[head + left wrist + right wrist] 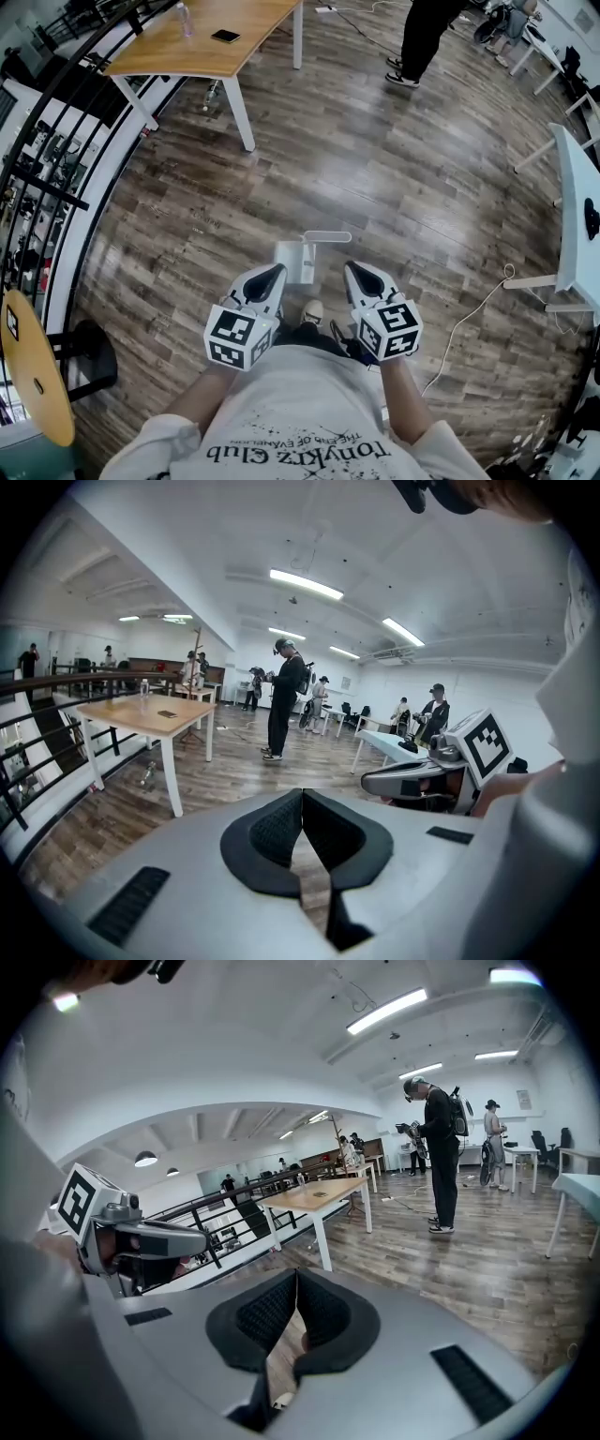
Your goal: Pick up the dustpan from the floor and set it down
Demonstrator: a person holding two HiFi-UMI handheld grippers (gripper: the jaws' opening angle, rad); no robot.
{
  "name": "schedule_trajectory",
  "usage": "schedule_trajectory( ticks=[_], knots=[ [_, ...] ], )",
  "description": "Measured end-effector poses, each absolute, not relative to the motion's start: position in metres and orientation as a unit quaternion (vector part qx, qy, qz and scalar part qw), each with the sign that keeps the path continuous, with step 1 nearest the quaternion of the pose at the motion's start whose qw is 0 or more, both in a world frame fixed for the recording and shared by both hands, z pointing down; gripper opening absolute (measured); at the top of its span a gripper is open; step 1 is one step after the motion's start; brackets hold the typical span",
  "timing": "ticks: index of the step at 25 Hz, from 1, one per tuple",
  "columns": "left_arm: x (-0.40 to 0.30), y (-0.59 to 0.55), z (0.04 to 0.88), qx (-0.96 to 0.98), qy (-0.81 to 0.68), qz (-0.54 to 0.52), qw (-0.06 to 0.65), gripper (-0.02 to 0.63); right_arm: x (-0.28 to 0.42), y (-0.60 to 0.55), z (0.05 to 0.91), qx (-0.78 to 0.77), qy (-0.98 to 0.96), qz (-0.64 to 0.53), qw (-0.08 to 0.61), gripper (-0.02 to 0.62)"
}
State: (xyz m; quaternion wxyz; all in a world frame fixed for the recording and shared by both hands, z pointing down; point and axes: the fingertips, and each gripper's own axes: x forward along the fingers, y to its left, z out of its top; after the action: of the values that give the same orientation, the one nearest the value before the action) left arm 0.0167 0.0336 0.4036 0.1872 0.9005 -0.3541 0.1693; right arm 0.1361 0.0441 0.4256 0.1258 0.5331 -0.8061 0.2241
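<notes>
One left gripper (270, 276), one right gripper (357, 273), one dustpan (299, 260), one wooden table (202, 52), one phone (225, 37).

White dustpan (296, 262) on wood floor (375, 159)

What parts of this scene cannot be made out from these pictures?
Dustpan: missing from both gripper views, where the gray body around the left tongs and right tongs covers the near floor.
Standing person: upper body cut by the head view's top edge.
Dark flat item on the wooden table: too small to name.
</notes>
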Motion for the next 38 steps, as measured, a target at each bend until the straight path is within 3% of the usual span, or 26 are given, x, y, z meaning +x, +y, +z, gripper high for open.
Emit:
schedule_trajectory(
  ticks=[18,38],
  knots=[
    [0.014,-0.013,0.403,0.91,-0.327,0.163,0.196,0.023,0.135,0.013,0.423,0.551,-0.791,0.223,0.144,0.026],
    [0.007,-0.057,0.446,0.895,-0.343,0.179,0.223,0.023,0.14,-0.031,0.486,0.517,-0.795,0.219,0.229,0.028]
  ],
)
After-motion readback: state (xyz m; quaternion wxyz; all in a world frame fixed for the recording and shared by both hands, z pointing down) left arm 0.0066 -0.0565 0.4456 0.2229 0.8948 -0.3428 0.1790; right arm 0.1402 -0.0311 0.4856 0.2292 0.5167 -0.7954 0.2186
